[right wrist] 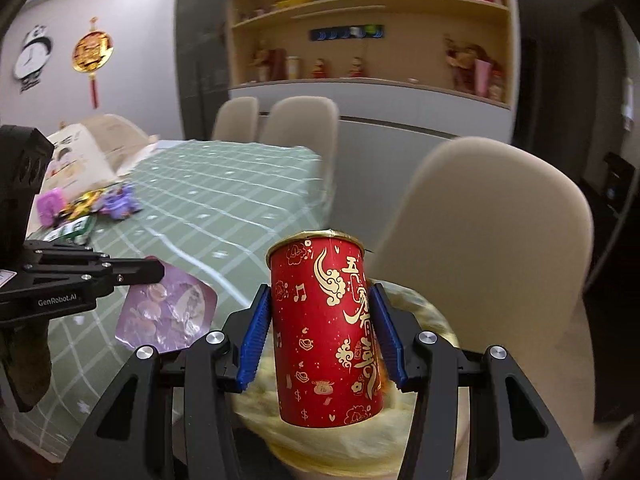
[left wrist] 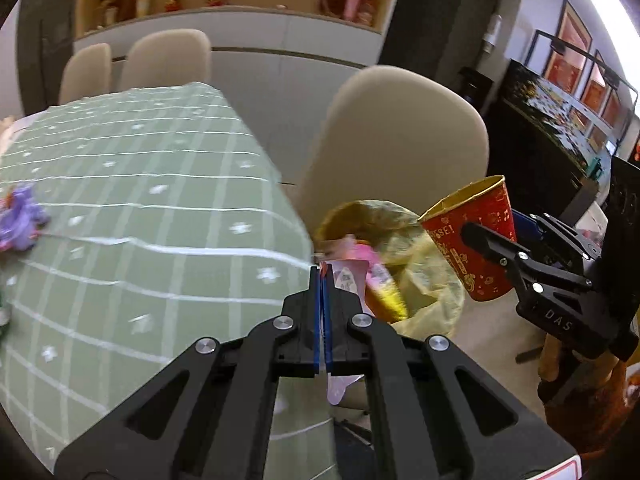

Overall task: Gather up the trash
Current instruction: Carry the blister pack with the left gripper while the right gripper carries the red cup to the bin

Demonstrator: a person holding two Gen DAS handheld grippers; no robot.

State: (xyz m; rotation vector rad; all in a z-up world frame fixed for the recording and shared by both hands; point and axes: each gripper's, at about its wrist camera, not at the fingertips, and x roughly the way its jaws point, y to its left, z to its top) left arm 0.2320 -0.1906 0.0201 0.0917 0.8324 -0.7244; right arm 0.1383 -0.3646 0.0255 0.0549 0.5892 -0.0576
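Note:
My right gripper (right wrist: 322,320) is shut on a red paper cup with gold print (right wrist: 326,332) and holds it upright over a bin lined with a yellow bag (right wrist: 424,308). The cup (left wrist: 476,236) and right gripper (left wrist: 476,236) also show in the left wrist view, beside the bin (left wrist: 424,276), which holds pink and yellow wrappers. My left gripper (left wrist: 323,276) is shut on a flat purple wrapper (left wrist: 348,276) at the table's right edge, next to the bin. The wrapper (right wrist: 168,308) hangs from the left gripper (right wrist: 158,270) in the right wrist view.
A table with a green checked cloth (left wrist: 160,208) carries more litter: a purple wrapper (left wrist: 20,216), and yellow, pink and green packets (right wrist: 80,208) by an open booklet (right wrist: 80,156). Beige chairs (left wrist: 396,136) stand around the table. A shelf unit lines the back wall.

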